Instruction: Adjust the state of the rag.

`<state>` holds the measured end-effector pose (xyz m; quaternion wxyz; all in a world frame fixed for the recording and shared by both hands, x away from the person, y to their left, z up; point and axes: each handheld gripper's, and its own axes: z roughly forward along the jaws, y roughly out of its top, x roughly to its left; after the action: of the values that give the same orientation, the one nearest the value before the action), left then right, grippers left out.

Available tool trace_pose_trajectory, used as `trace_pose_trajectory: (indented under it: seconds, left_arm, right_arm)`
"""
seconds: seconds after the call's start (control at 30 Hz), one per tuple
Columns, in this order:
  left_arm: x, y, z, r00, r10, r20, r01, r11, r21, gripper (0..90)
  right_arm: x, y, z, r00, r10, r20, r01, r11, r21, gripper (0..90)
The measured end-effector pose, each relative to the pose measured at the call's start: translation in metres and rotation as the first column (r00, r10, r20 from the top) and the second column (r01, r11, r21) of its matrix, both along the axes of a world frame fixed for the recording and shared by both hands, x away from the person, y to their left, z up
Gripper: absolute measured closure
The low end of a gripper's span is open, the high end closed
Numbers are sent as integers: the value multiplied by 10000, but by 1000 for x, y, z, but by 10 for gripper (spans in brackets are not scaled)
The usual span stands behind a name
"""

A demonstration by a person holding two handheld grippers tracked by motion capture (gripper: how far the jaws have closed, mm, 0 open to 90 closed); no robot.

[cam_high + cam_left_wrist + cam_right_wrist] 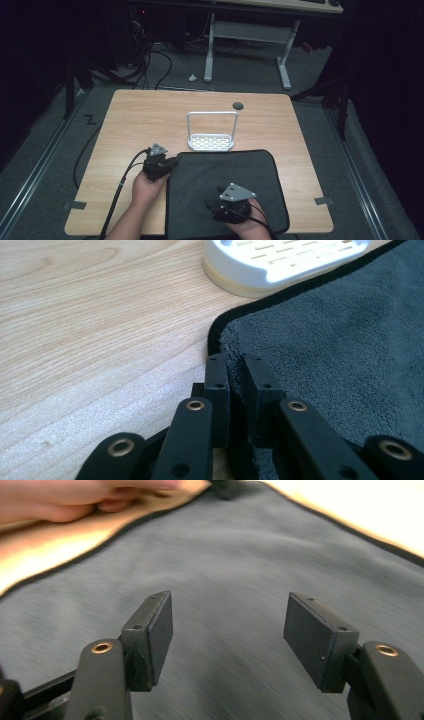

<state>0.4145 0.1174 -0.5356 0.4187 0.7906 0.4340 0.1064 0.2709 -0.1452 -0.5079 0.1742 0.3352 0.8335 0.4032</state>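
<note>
Ahead of my left hand-held gripper (171, 162) the bare table (140, 115) lies open on the far left, with nothing standing on it there. The one obstacle is the white rack (211, 141), which stands just beyond the far edge of the grey mat (225, 172) with its tall wire handle rising above it; I could pass either side of it. My right hand-held gripper (214, 205) hangs over the mat's near part, and the mat ahead of it is flat and unobstructed. My left hand (146, 189) lies beside the mat's left edge.
</note>
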Motion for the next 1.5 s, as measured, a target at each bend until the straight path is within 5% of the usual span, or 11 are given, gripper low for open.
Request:
trace_pose_trajectory:
  seconds: [0.3, 0.5, 0.7, 1.0, 1.2, 1.4, 1.5]
  left_arm:
    - [2, 4, -1, 9996, 110, -251, -118, 9993, -352, 809]
    - [2, 5, -1, 9996, 128, -262, -139, 9992, -388, 802]
    - [2, 5, -1, 9994, 152, -307, -165, 9990, -404, 793]
    - [2, 6, 0, 9991, 190, -381, -206, 9989, -430, 786]
    - [3, 6, -1, 9992, 186, -366, -205, 9985, -513, 785]
    - [3, 7, -1, 9990, 180, -407, -204, 9980, -595, 785]
    - [3, 8, -1, 9985, 195, -510, -230, 9973, -693, 785]
  right_arm:
    - [12, 67, -4, 9899, 1392, -279, -1402, 9895, -347, 394]
    - [10, 98, -9, 9833, 1805, -235, -1816, 9813, -631, 415]
    - [9, 118, -18, 9769, 1976, -813, -2035, 9764, -724, 426]
    - [9, 117, -19, 9743, 2145, -687, -2221, 9656, -1355, 602]
    - [10, 110, -18, 9760, 2090, -604, -2159, 9647, -1506, 804]
    - [11, 109, -16, 9769, 2086, -461, -2134, 9633, -1628, 831]
    - [9, 106, -9, 9802, 1972, -204, -1982, 9717, -1286, 831]
